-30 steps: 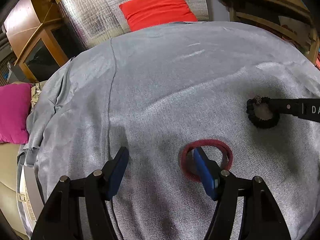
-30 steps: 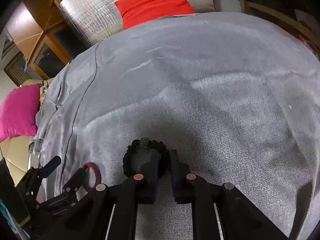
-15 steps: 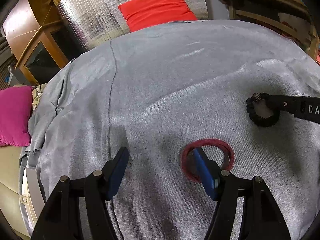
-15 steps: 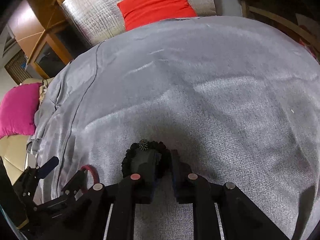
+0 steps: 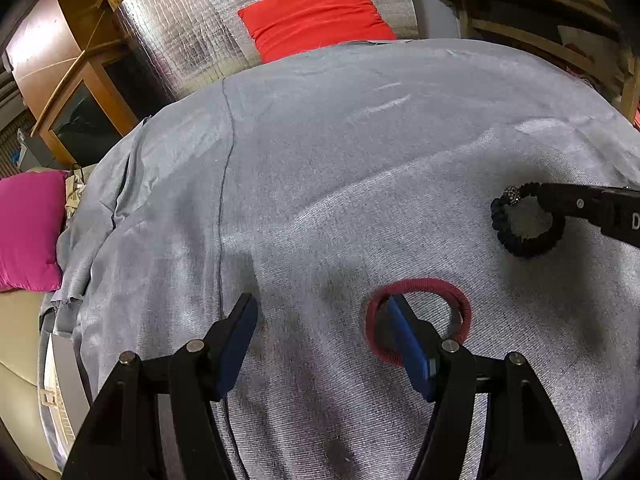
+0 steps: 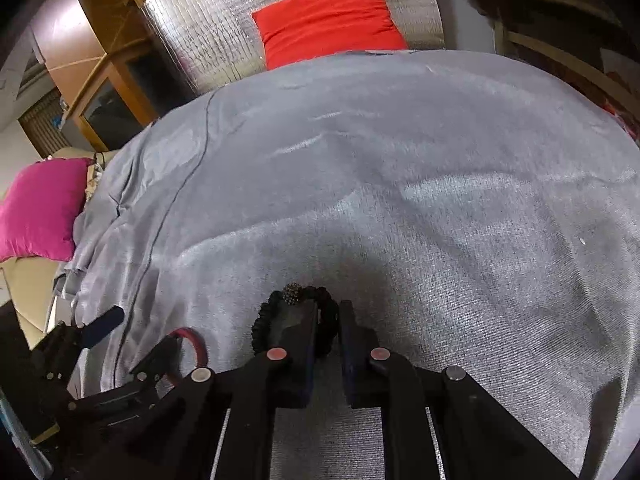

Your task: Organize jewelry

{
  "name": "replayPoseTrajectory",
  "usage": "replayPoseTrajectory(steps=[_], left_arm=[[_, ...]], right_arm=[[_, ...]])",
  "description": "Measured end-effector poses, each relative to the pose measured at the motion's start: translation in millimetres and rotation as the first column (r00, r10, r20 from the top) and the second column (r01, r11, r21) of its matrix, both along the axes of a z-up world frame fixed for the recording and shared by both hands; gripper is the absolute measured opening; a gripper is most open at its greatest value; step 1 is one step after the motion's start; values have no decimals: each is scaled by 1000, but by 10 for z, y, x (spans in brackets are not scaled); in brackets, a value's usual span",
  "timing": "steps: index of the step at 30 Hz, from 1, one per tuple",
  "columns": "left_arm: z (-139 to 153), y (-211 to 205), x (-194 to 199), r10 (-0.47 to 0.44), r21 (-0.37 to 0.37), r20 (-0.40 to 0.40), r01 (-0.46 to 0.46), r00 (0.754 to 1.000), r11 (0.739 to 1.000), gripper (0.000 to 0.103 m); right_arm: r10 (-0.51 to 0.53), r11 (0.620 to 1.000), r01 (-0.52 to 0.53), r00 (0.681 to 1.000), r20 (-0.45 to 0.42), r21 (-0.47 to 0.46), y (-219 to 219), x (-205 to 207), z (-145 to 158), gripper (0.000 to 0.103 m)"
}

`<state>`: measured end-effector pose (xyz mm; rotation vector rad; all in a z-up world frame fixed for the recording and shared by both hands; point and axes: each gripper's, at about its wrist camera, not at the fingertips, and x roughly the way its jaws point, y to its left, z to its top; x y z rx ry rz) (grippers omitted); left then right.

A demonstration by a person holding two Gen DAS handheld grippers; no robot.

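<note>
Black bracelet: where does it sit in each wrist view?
Left wrist: black bracelet at the right edge, pinched by the right gripper.
Right wrist: bottom centre, around the gripper's left finger.
Shared landmark: red cushion at top centre of both.

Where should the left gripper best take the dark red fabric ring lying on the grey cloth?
Probably at its near-left arc. The dark red fabric ring lies flat on the grey cloth, and the open left gripper has its right finger over the ring's opening, so closing from above would pinch that arc.
</note>
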<state>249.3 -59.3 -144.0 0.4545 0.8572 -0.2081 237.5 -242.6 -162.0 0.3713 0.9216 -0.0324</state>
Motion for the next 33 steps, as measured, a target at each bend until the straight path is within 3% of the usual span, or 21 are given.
replayPoseTrajectory(steps=[2, 7, 10, 14, 21, 27, 29, 33], left_arm=[[1, 15, 15, -3, -9, -9, 3, 1000, 1000, 68], [39, 222, 145, 29, -98, -60, -35, 998, 995, 52], [62, 338, 202, 35, -154, -82, -48, 996, 987, 52], [66, 324, 189, 15, -172, -89, -30, 996, 985, 52], [90, 195, 129, -74, -232, -111, 47, 991, 972, 52], [-51, 132, 193, -71, -227, -174, 30, 982, 973, 52], [-83, 129, 218, -67, -245, -192, 18, 979, 969, 45], [-100, 110, 254, -77, -297, -219, 9, 973, 955, 22]], right_arm=[[-1, 1000, 1, 1000, -7, 8, -12, 11, -13, 11], [-3, 1000, 4, 999, -41, 30, -50, 25, -77, 11], [-2, 999, 3, 999, -46, 35, -57, 22, -89, 11], [-3, 999, 5, 999, -49, 44, -73, 19, -89, 11], [-2, 999, 5, 999, -54, 48, -69, 17, -93, 11], [2, 999, 1, 999, -54, 54, -77, 25, -97, 11], [2, 999, 0, 999, -54, 53, -79, 22, -97, 11], [5, 999, -2, 999, -52, 50, -85, 17, -97, 11]])
